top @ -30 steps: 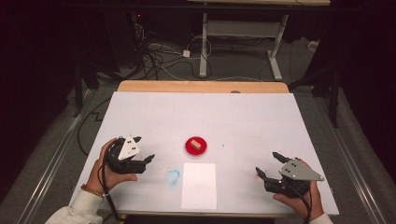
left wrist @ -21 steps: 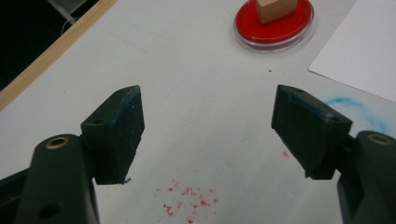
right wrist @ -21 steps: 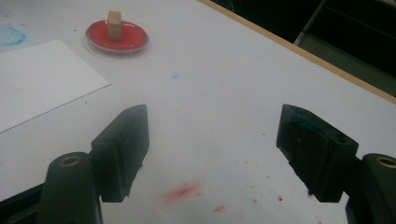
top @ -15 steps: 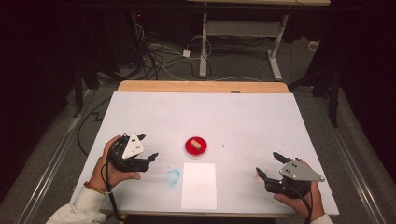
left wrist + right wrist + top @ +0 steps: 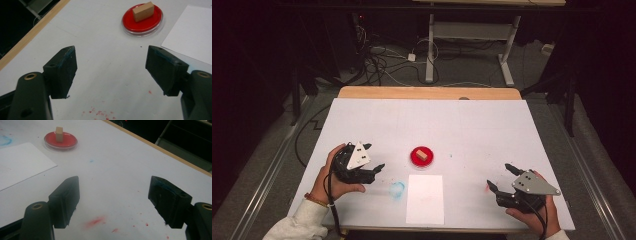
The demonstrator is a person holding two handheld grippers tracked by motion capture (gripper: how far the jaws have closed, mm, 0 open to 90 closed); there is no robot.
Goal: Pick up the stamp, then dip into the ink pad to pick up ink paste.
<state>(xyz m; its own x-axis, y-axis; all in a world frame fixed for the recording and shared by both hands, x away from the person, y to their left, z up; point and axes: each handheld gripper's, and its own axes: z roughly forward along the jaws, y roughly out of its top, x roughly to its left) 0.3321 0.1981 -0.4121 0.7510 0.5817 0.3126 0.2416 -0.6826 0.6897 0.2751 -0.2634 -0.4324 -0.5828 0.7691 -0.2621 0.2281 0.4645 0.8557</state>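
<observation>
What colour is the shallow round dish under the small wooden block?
Red, with a clear rim: the shallow round dish under the small wooden block shows best in the left gripper view.

Glossy red dish (image 5: pixel 142 18), seemingly wooden block (image 5: pixel 143 11)

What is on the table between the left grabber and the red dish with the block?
Nothing: in the left gripper view, only bare white table lies between the open left gripper and the red dish.

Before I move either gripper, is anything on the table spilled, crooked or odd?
Only stains: a blue smudge left of the paper, and red smears and specks on the table by the right gripper. The block sits in the red dish. Both grippers are open.
</observation>
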